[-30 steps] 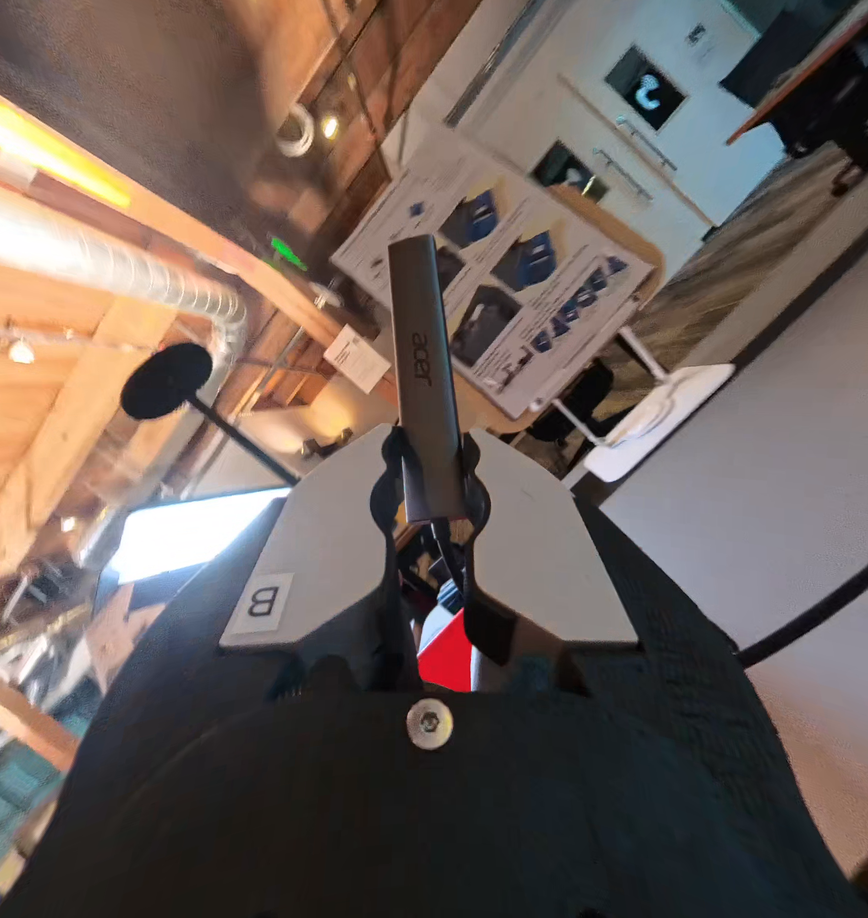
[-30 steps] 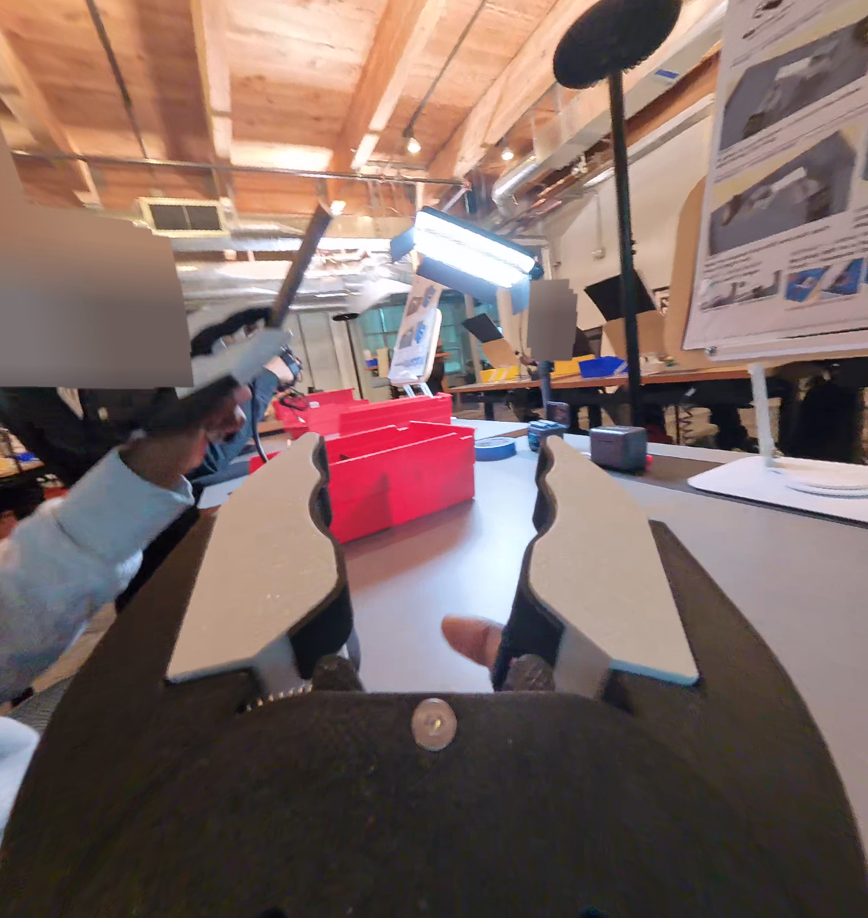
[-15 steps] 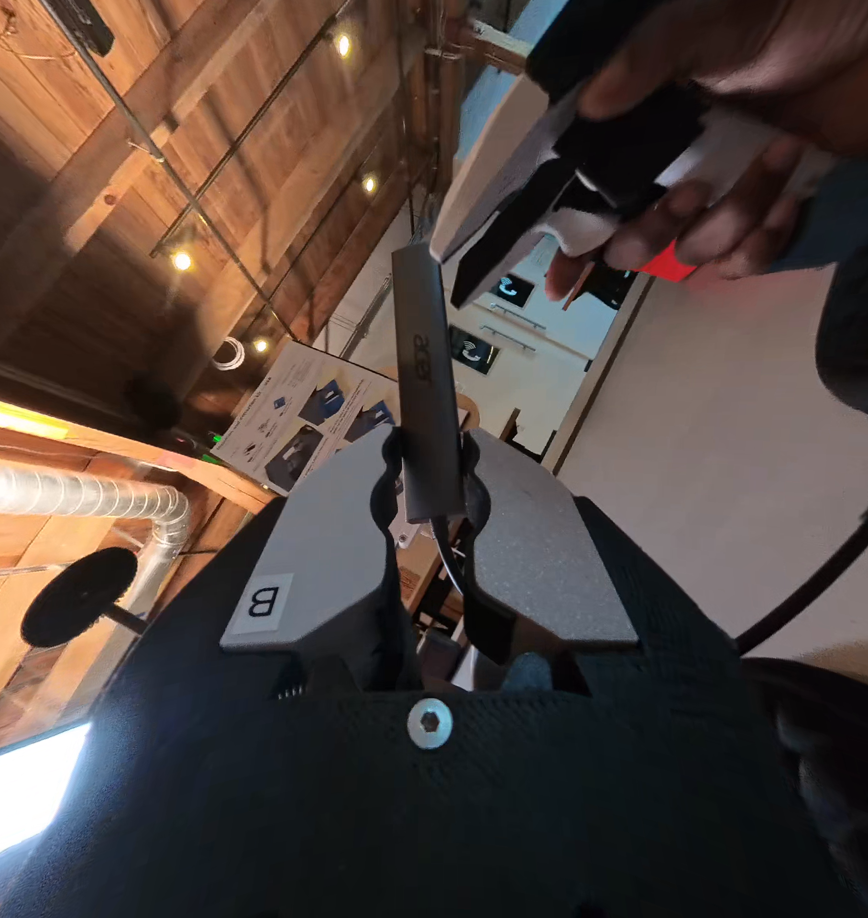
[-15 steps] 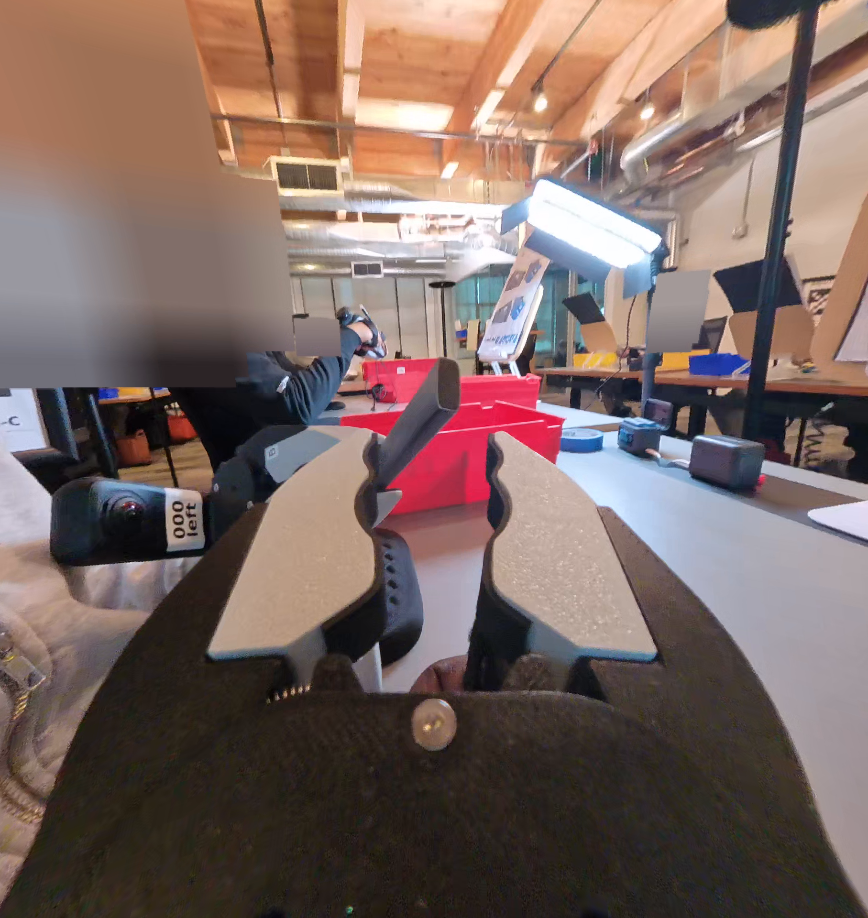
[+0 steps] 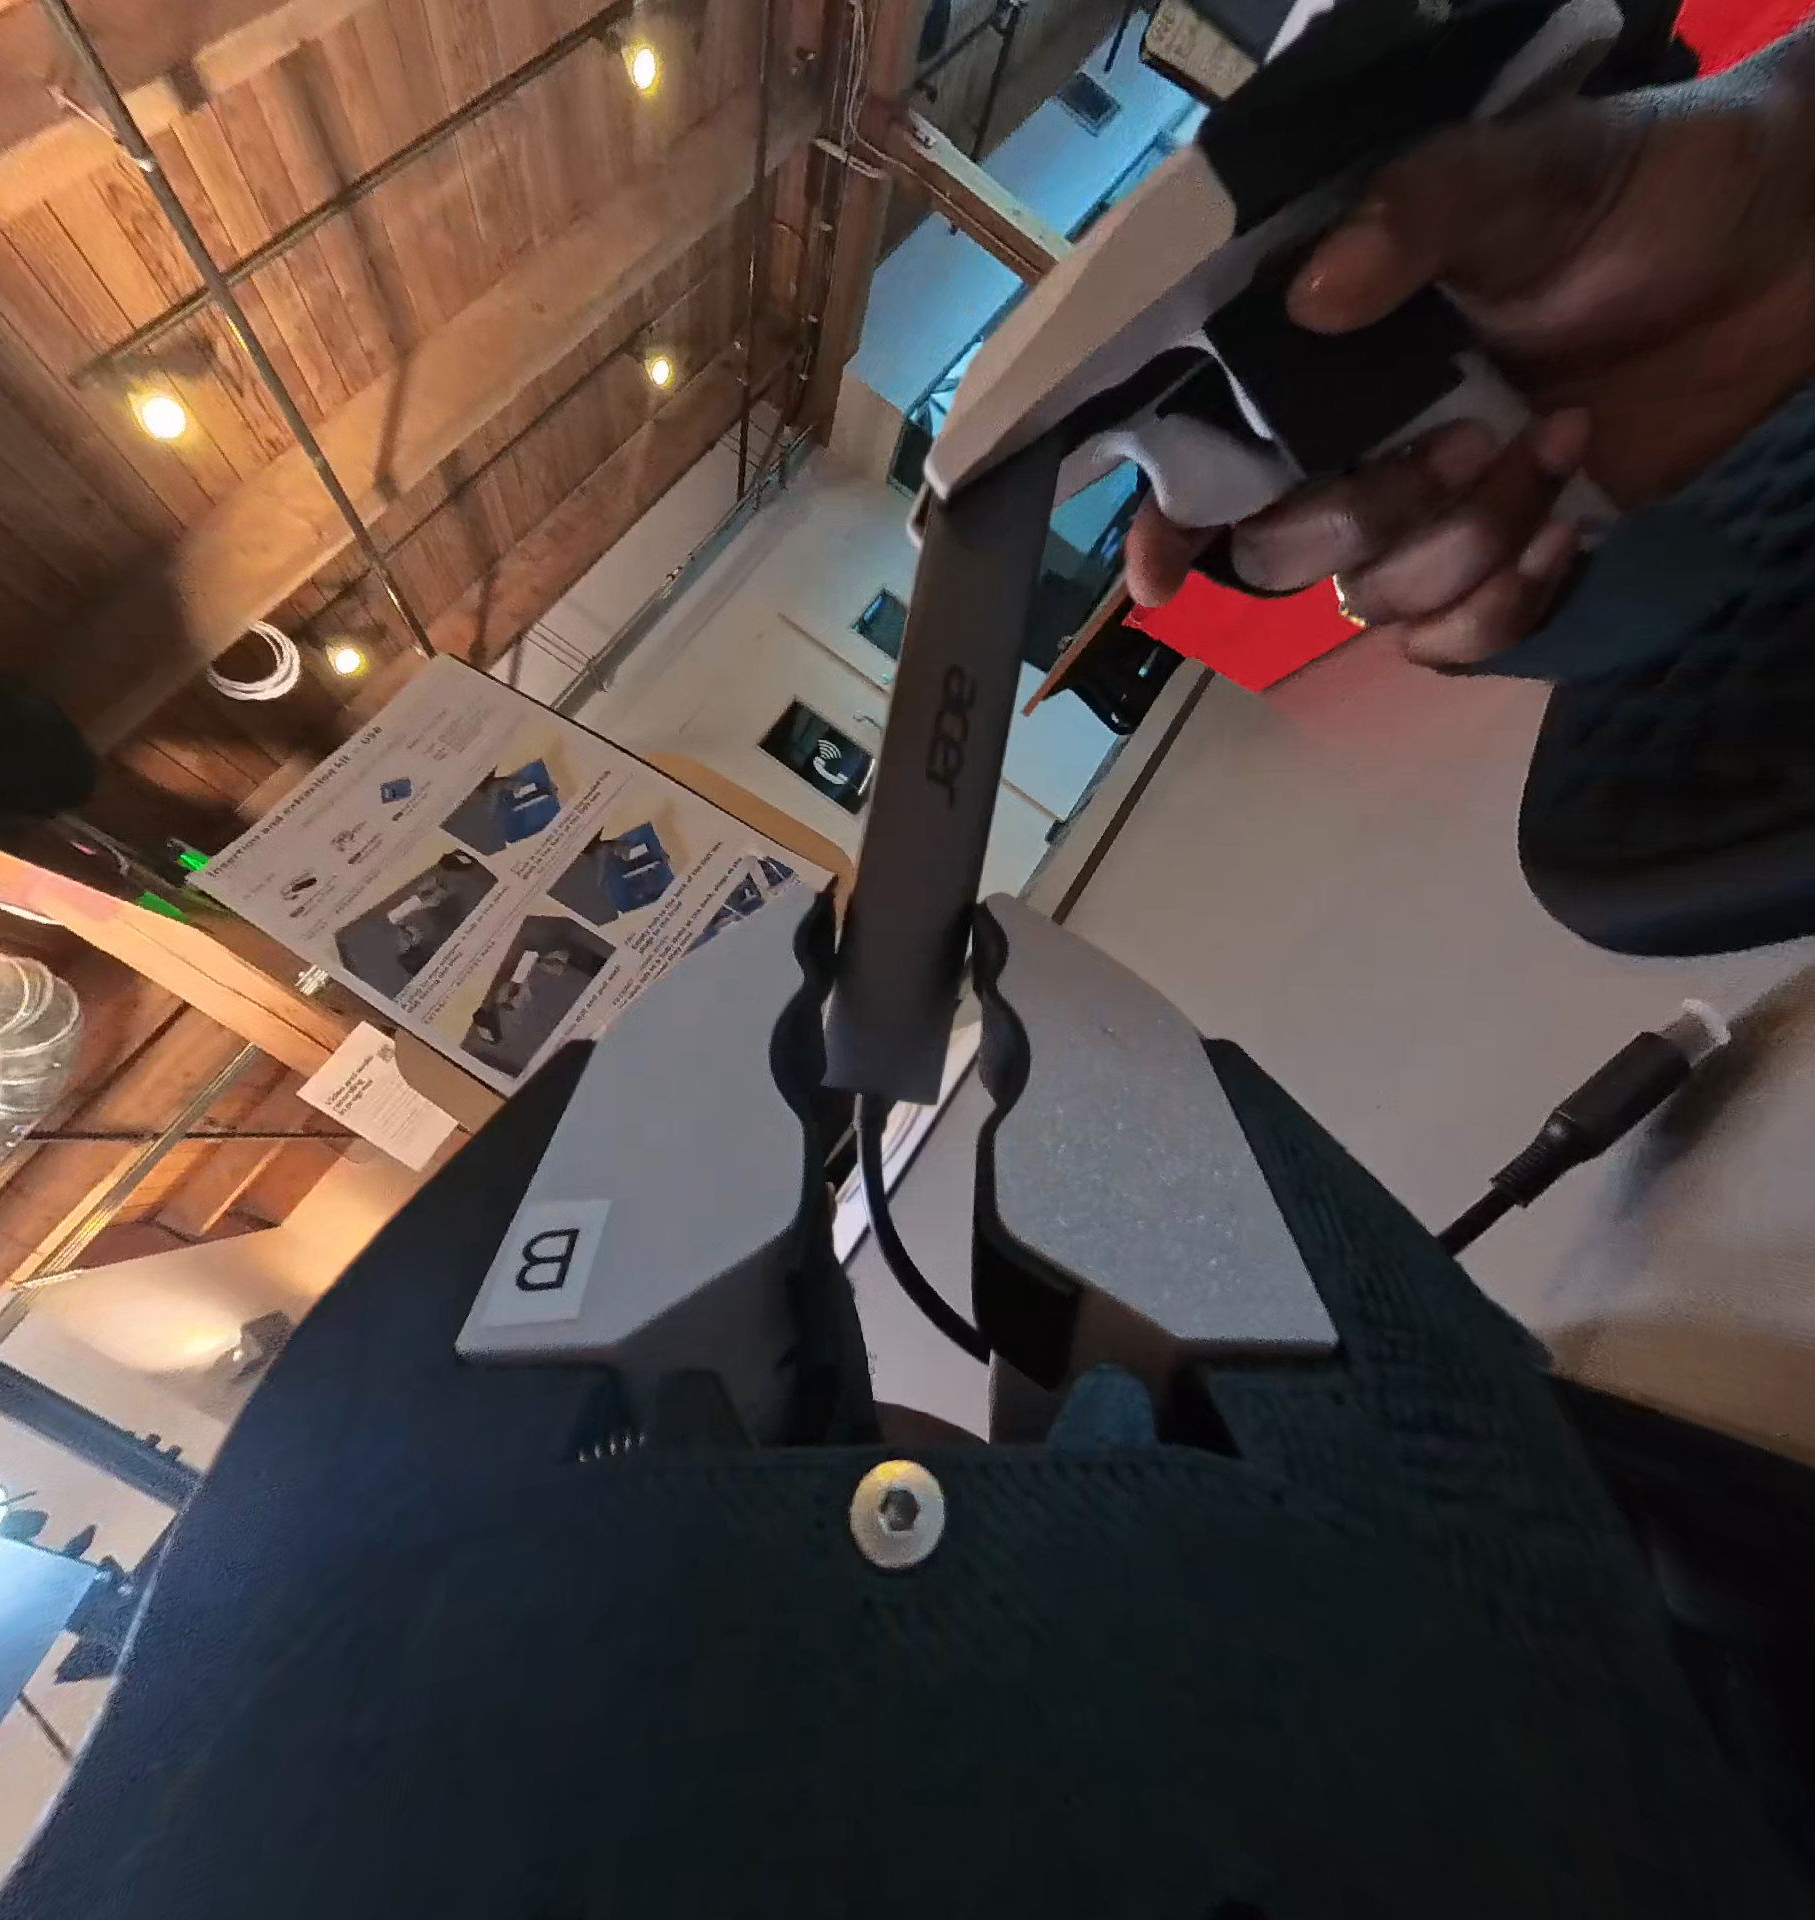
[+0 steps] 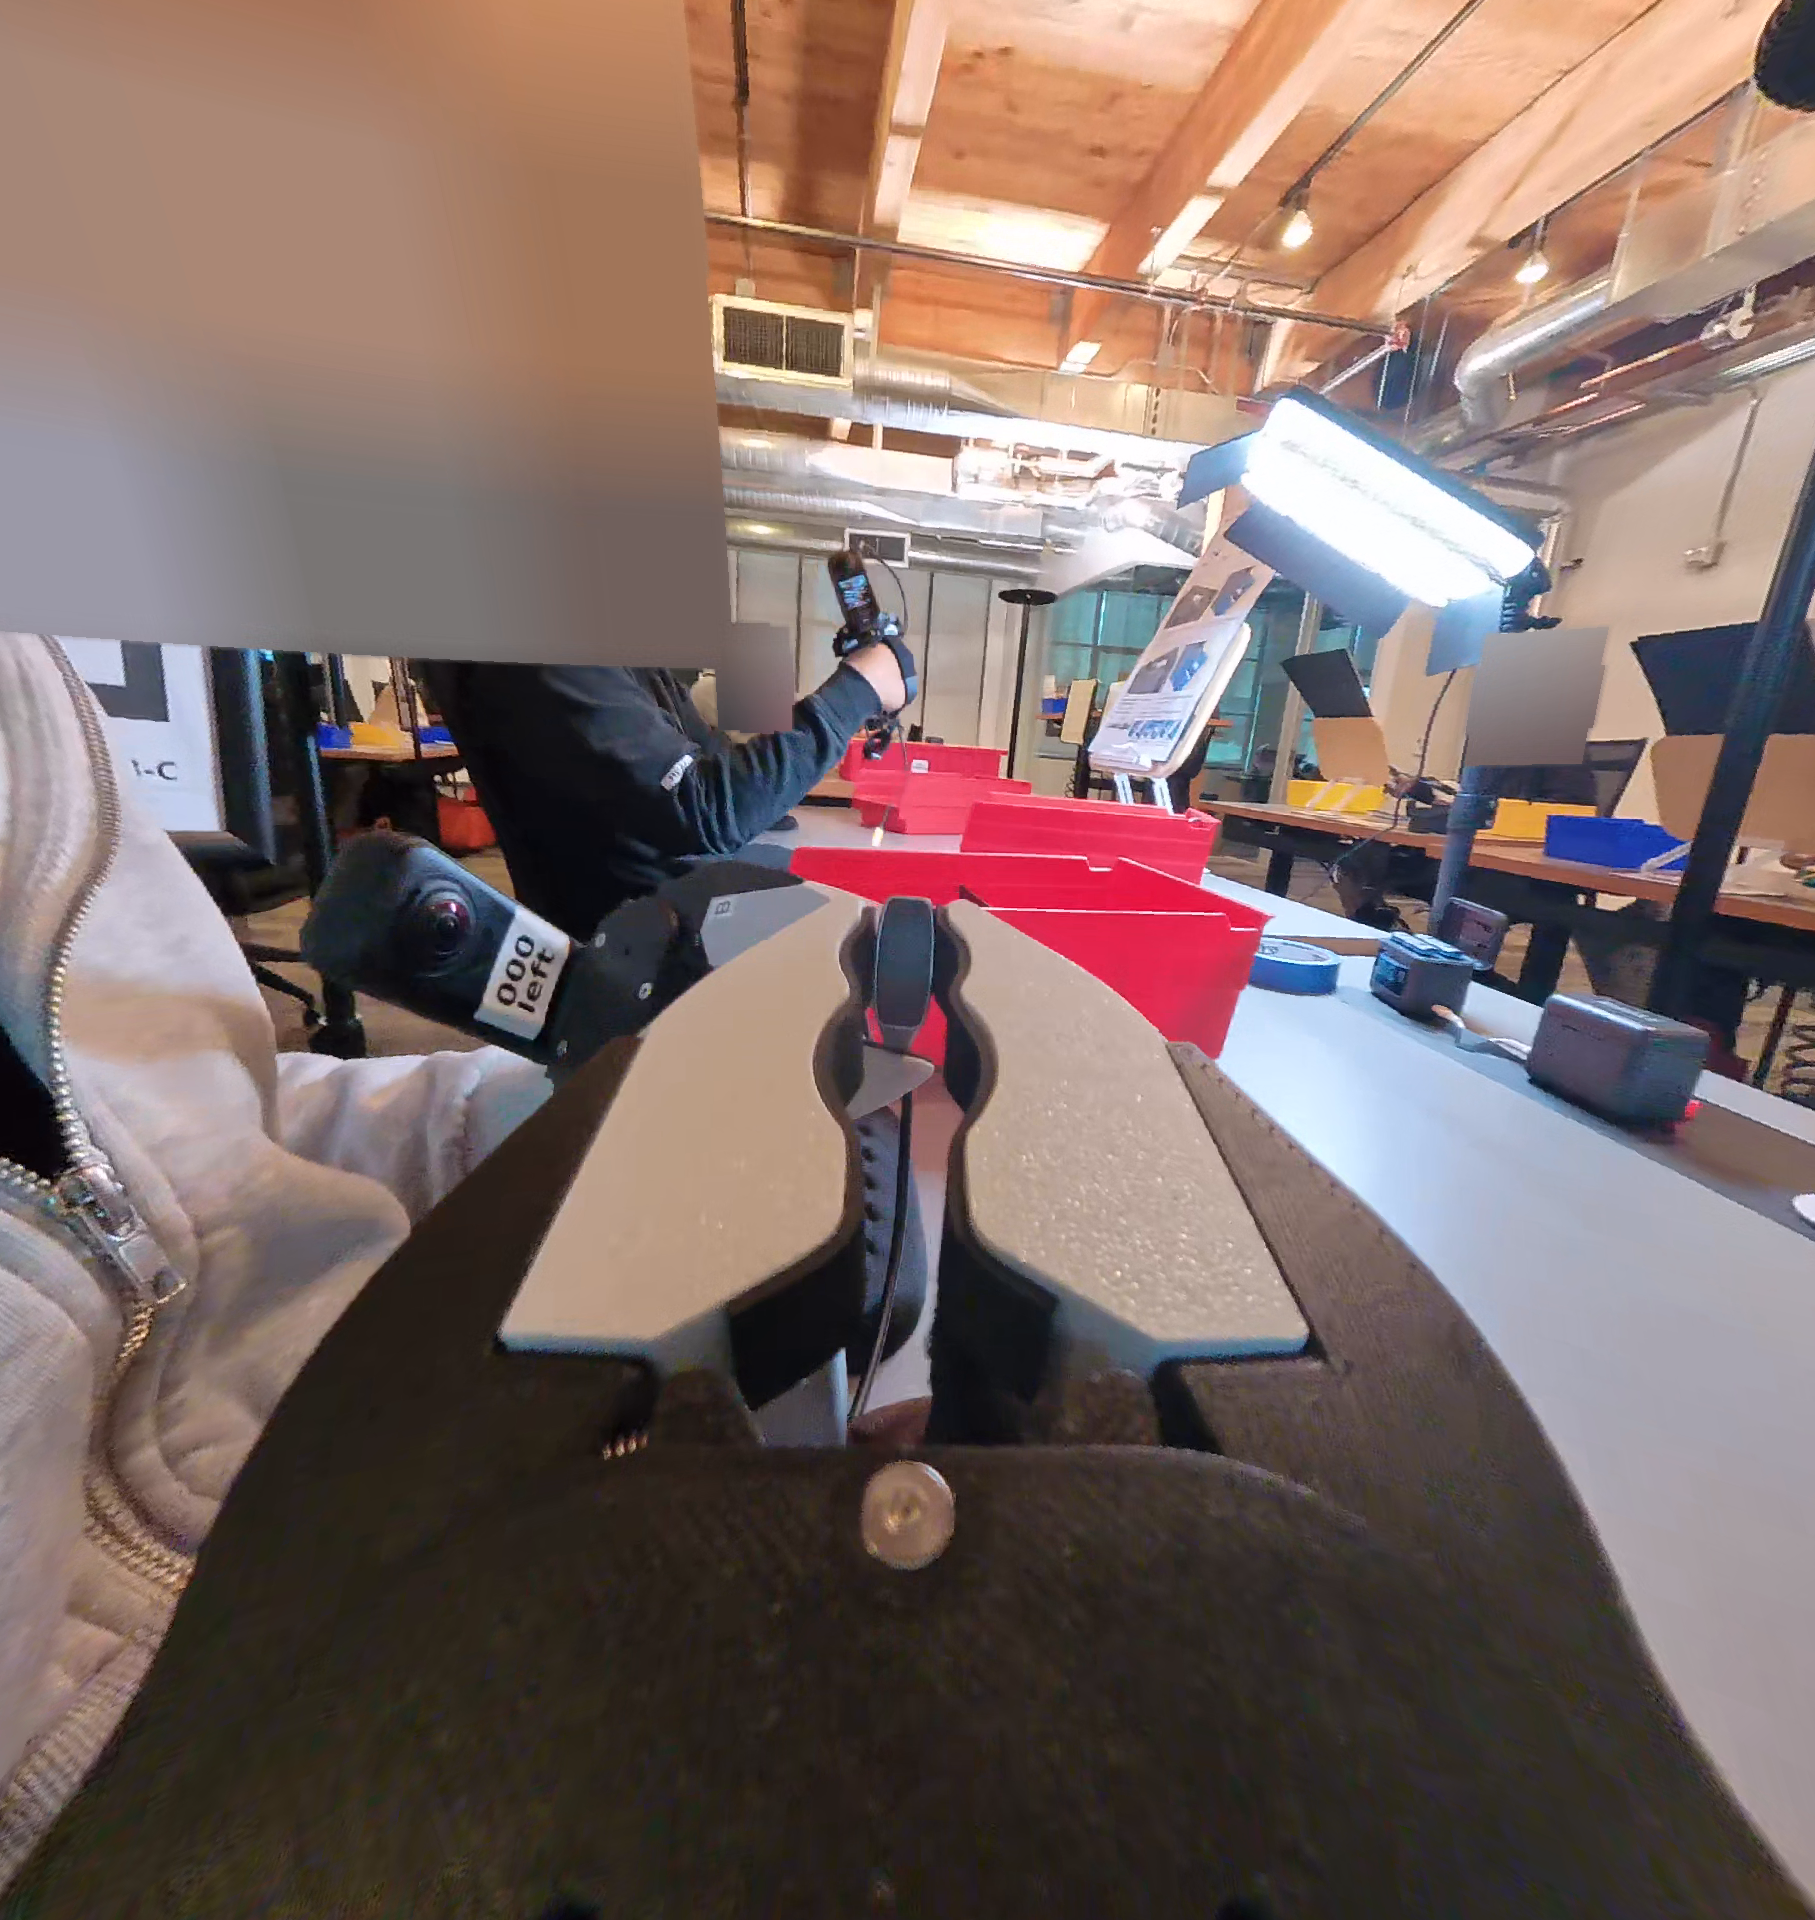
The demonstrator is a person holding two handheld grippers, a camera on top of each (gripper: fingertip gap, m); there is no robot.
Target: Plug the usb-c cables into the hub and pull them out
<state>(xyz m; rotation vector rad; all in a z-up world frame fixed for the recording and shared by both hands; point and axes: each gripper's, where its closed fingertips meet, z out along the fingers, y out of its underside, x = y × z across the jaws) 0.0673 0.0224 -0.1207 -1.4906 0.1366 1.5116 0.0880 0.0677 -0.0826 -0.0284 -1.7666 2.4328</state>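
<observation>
My left gripper (image 5: 898,925) is shut on the lower end of a slim grey USB hub (image 5: 944,748), which points away from it, off the table. The hub's thin black lead (image 5: 903,1257) hangs between the fingers. My right gripper (image 6: 898,935) is shut on the hub's far end (image 6: 903,977), seen end-on between its pads. In the left wrist view a hand holds that right gripper (image 5: 996,478) over the top of the hub. A black USB-C cable plug (image 5: 1609,1091) lies loose on the pale table (image 5: 1298,831) to the right.
Red bins (image 6: 1090,914) stand on the table beyond the grippers. A blue tape roll (image 6: 1292,966) and small grey boxes (image 6: 1620,1049) lie to the right. A second person in black (image 6: 622,769) works behind. The left gripper's camera (image 6: 435,925) is close on the left. Some 7 cm of space lies between my two pairs of fingers.
The right gripper was open a second ago. It has moved in and shut on the far end of the hub. The left gripper has turned while keeping hold of the hub.
</observation>
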